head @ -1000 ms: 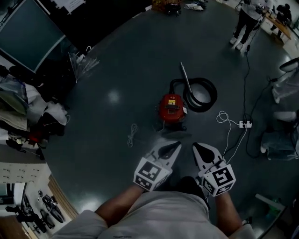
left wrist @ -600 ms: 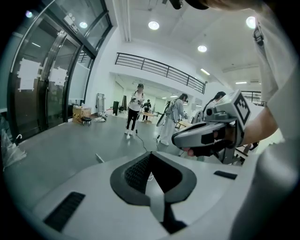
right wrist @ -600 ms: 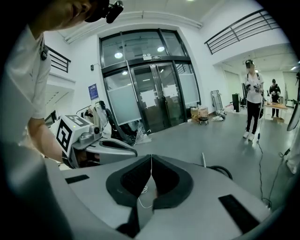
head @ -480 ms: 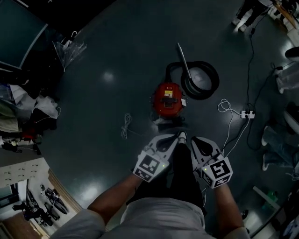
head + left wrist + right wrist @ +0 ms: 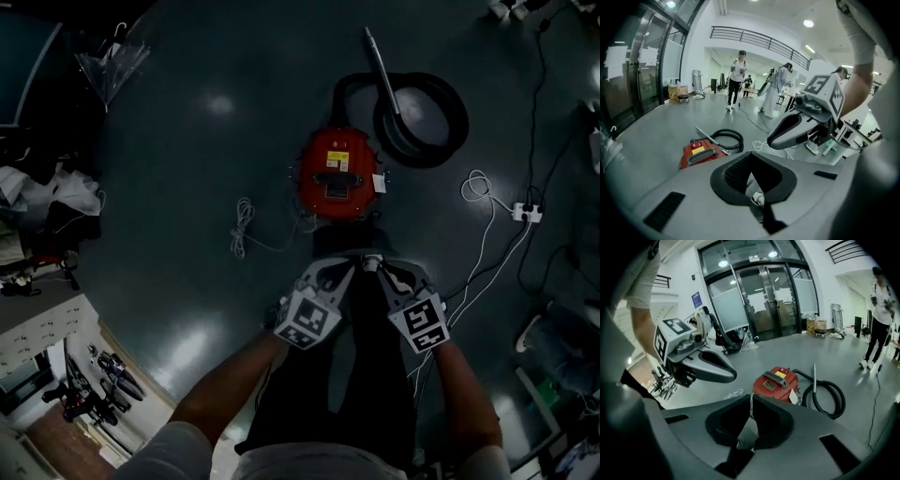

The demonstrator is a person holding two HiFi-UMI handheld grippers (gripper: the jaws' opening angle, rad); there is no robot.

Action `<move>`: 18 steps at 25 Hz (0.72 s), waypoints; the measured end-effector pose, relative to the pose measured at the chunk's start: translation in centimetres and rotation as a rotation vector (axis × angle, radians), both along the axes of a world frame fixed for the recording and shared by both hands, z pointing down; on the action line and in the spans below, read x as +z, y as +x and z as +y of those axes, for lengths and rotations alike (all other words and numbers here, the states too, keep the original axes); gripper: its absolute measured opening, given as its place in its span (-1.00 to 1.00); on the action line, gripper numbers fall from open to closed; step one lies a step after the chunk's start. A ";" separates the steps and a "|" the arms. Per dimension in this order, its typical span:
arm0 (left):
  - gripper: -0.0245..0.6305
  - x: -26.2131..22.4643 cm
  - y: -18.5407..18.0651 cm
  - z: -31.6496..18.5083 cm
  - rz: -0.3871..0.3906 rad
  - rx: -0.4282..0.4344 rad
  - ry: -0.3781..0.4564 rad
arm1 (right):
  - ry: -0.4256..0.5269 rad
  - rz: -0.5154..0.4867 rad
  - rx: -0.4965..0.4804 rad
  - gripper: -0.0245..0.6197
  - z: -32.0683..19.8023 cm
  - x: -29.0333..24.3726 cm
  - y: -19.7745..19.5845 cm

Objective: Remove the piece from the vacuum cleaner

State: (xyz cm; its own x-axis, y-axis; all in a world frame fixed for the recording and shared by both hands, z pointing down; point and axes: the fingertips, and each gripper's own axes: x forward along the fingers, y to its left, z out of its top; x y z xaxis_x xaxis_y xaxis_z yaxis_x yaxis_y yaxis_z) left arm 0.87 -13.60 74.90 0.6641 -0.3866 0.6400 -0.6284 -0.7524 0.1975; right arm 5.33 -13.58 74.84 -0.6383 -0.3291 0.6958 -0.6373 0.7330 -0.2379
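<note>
**As We Looked Down, All Jaws Were Pressed Together**

While we looked steeply down at the dark floor (image 5: 187, 141), the red vacuum cleaner (image 5: 336, 175) stood on it just ahead of us, near the middle of the stretch we could see. Its black handle and yellow label faced up. Its black hose (image 5: 457, 117) lay coiled in a ring just beside it on the right. The metal wand (image 5: 384, 70) lay across that coil, pointing away from us.

We held the left gripper (image 5: 353, 266) and the right gripper (image 5: 382, 269) side by side, their tips close to each other. Both were near the vacuum cleaner but apart from it. Each gripper's jaws were pressed together, pad against pad.

A white cord (image 5: 242, 230) lay bunched on the floor to the left of the vacuum cleaner. A white cable (image 5: 483, 187) ran to a power strip (image 5: 527, 213) toward the floor's right edge. Farther back, people (image 5: 736, 79) stood well apart from us, and glass doors (image 5: 759, 301) lined the far side of the hall.
</note>
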 end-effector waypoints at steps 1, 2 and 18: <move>-0.91 2.4 -0.1 0.1 -0.025 0.010 -0.012 | -0.006 0.028 -0.036 -0.87 0.1 2.5 0.0; -0.91 4.6 -0.1 0.1 -0.049 0.023 -0.021 | -0.009 0.058 -0.072 -0.87 0.3 4.9 -0.1; -0.49 24.3 -0.6 4.4 -0.474 0.453 -0.049 | 0.190 0.529 -0.662 -0.47 3.3 24.2 -1.2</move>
State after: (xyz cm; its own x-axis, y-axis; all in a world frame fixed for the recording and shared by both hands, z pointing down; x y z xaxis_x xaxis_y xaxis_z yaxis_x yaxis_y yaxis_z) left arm 0.23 -9.15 99.22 0.3963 -0.0985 0.9128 -0.2792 -0.9601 0.0176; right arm 4.16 -10.28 99.05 -0.3478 -0.1448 0.9263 -0.0576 0.9894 0.1330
